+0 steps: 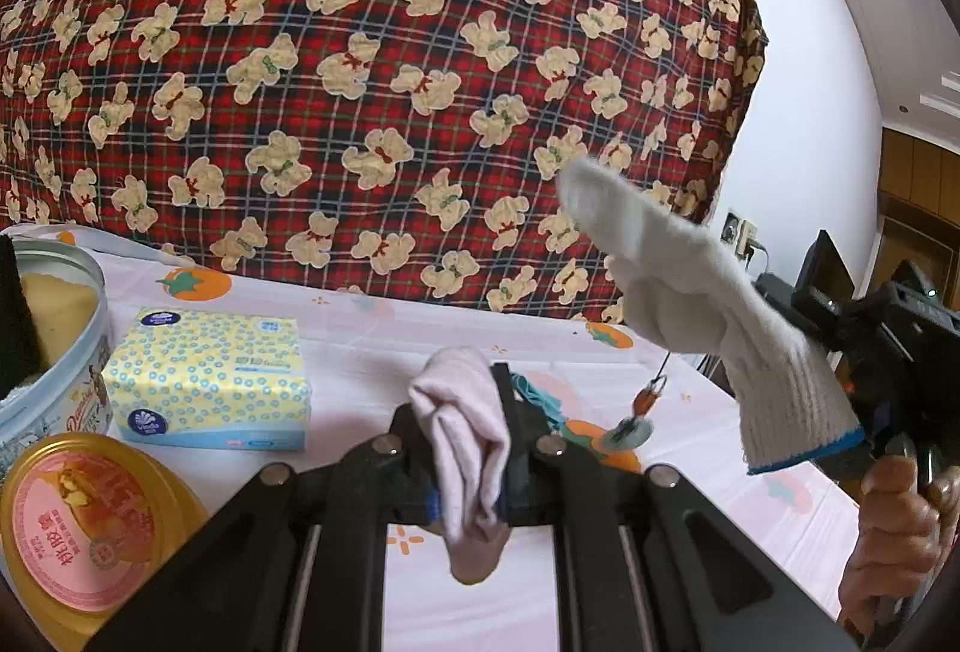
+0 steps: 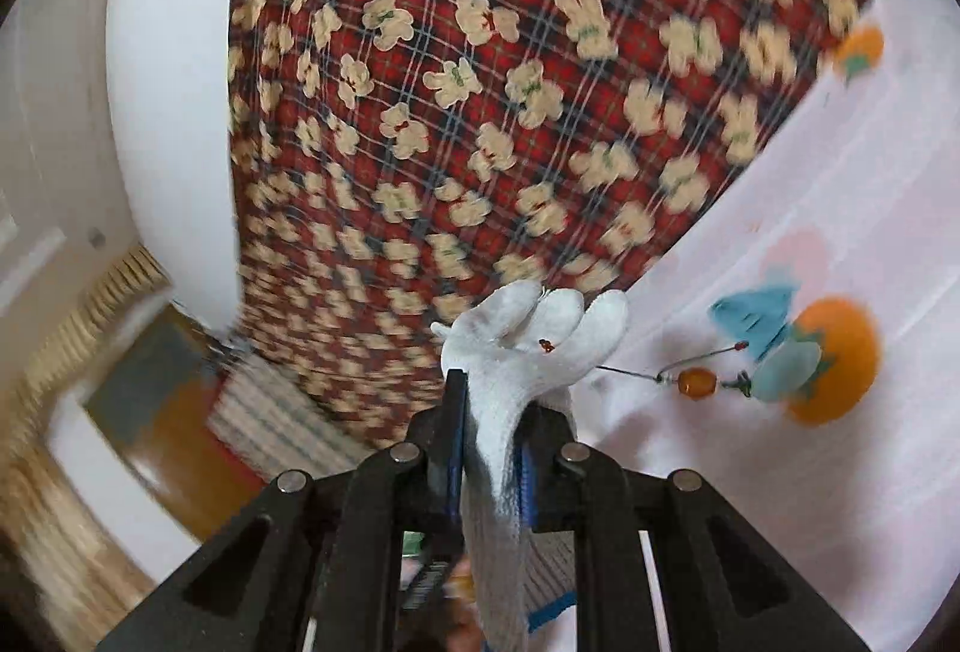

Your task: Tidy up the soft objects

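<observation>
the left gripper [image 1: 465, 448] has its two black fingers [image 1: 519, 412] pinching a soft pink sock [image 1: 465, 430]. the sock is folded and floppy, and its end hangs down under the fingers, above the table. the right gripper [image 2: 489, 448] squeezes a white knitted glove [image 2: 528, 346] by its bumpy, ribbed cuff. the glove's fat fingers stick up in the air. in the left view the glove has a blue edge. the white tablecloth [image 1: 372, 340] has orange fruit shapes. a shiny bead charm [image 1: 636, 418] lies on it. a squishy tissue pack [image 1: 210, 382], a round tin [image 1: 54, 328] and a yellow tub [image 1: 84, 526] sit on the left. a red checked bear cloth [image 1: 360, 69] hangs behind.
</observation>
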The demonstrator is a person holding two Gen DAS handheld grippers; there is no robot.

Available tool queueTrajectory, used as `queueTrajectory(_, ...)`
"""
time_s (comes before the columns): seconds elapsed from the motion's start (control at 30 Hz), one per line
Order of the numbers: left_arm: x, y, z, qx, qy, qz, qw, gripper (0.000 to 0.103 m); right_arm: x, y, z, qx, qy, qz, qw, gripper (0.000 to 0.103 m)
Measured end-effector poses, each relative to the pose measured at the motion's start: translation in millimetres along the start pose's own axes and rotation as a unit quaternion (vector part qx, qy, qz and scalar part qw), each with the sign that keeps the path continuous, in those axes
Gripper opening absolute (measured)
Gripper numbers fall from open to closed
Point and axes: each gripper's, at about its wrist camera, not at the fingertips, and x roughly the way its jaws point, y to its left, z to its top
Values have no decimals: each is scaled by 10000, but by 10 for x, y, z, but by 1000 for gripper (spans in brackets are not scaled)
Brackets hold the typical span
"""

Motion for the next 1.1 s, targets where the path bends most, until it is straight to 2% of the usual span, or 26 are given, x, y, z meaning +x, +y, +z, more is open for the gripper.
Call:
queueTrajectory(0.03,-3,2,1,-3,-3,4,10000,10,59,-20,-10,-27,166,-18,9999,16)
queueTrajectory(0.07,2,-2,0,-6,-1,11,10000,10,130,-30,-5,-142,346,-297,9989,16)
queueTrajectory(0.1,1,0,0,-4,5,9,10000,10,208,-39,-27,-281,524,-902,9941,17)
queueTrajectory(0.13,-3,1,0,1,9,10,10000,10,224,-95,-31,-140,530,-1059,9929,17)
queueTrajectory(0.17,-9,2,1,10,2,12,10000,10,202,-153,-11,133,476,-707,9963,17)
queueTrajectory(0.2,-6,3,3,6,-10,18,10000,10,158,-249,23,607,358,12,9975,17)
queueTrajectory(0.23,-12,16,0,3,-21,34,10000,10,139,-296,42,805,269,299,9959,17)
queueTrajectory(0.27,-13,34,-1,-15,-23,48,10000,10,145,-309,56,775,244,89,9967,17)
queueTrajectory(0.3,-5,51,-4,-41,-8,56,10000,10,162,-287,58,527,252,-538,9968,17)
queueTrajectory(0.33,1,61,-6,-59,5,57,10000,10,161,-271,56,439,230,-636,9967,17)
queueTrajectory(0.4,10,78,-19,-84,22,54,9999,10,129,-225,62,411,209,-455,9979,17)
queueTrajectory(0.43,13,76,-16,-71,16,64,10000,10,85,-118,61,105,114,-622,9979,17)
queueTrajectory(0.47,15,78,-14,-66,21,67,10000,10,50,-12,50,-323,49,-999,9945,17)
queueTrajectory(0.5,13,79,-15,-69,26,58,10000,10,43,65,31,-669,9,-1332,9888,17)
queueTrajectory(0.53,12,79,-16,-65,25,59,10000,10,36,191,-20,-1157,56,-1832,9762,19)
queueTrajectory(0.57,13,78,-16,-54,24,70,10000,10,48,214,-55,-1411,189,-2101,9673,20)
queueTrajectory(0.67,16,89,-28,17,15,109,9999,10,35,196,-222,-1835,667,-2818,9394,28)
queueTrajectory(0.73,18,92,-30,39,12,105,9999,10,-15,125,-366,-1958,883,-3058,9275,33)
queueTrajectory(0.8,30,70,-31,52,32,100,9999,10,-33,54,-517,-2012,1113,-3082,9231,41)
queueTrajectory(0.83,34,64,-34,58,47,89,9999,10,-3,42,-584,-2092,1256,-3115,9184,46)
queueTrajectory(0.87,30,43,-37,71,47,83,9999,10,24,45,-646,-2210,1341,-3184,9120,47)
queueTrajectory(0.97,6,21,-39,109,5,92,9999,10,163,3,-786,-2661,1478,-3695,8780,47)
queueTrajectory(1.0,3,26,-39,105,6,91,9999,10,206,-29,-803,-2783,1548,-3899,8640,46)
queueTrajectory(1.03,3,33,-38,91,11,98,9999,10,217,-54,-797,-2862,1538,-4117,8514,24)
queueTrajectory(1.07,2,30,-36,77,16,100,9999,10,189,-49,-758,-2834,1435,-4192,8505,9)
queueTrajectory(1.1,-1,36,-34,60,21,99,9999,10,130,-37,-697,-2703,1314,-4105,8609,10)
